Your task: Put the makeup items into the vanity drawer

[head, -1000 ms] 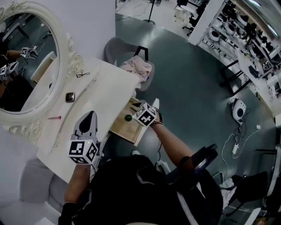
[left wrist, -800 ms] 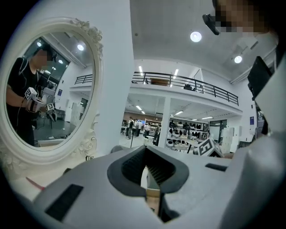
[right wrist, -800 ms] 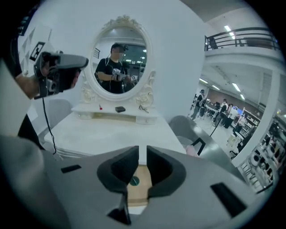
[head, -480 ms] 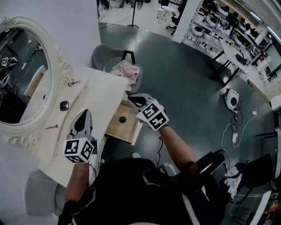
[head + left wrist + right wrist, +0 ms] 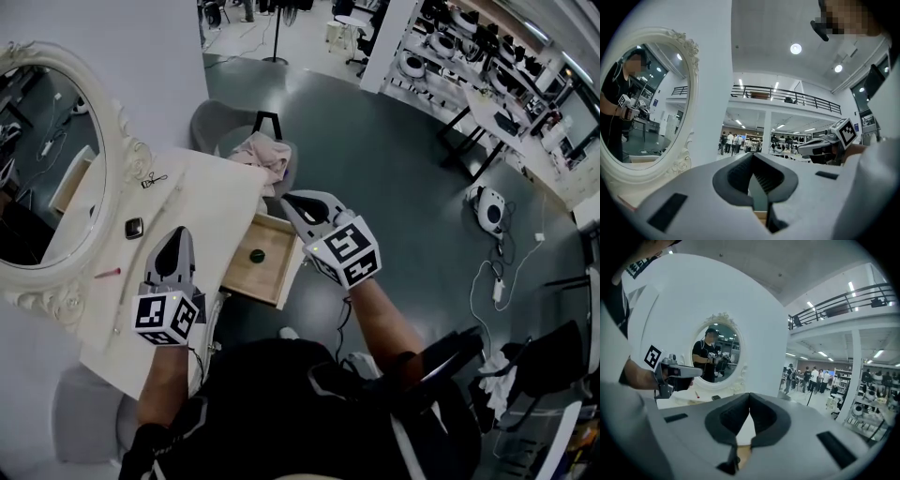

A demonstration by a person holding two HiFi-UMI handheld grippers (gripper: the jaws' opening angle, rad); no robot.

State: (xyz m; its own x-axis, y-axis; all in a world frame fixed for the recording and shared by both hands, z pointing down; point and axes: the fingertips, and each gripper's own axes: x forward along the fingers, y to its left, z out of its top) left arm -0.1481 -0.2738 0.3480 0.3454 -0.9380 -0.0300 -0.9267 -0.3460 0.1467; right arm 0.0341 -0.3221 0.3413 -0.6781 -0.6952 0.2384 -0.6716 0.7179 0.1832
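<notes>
One round item (image 5: 256,254) lies in the open drawer (image 5: 277,281), while a compact (image 5: 134,228), stick (image 5: 107,273) and curler (image 5: 155,178) are left on the surface (image 5: 216,202). The right gripper (image 5: 292,202) is held by the drawer, its jaws just closed and pressed together empty. The left gripper (image 5: 178,236), jaws likewise together on nothing, is judged nearer, with the compact just ahead-left.

The right gripper (image 5: 294,201) rises away from the drawer (image 5: 267,277), its jaws just closing on nothing. The green item (image 5: 256,254) now lies uncovered inside.
</notes>
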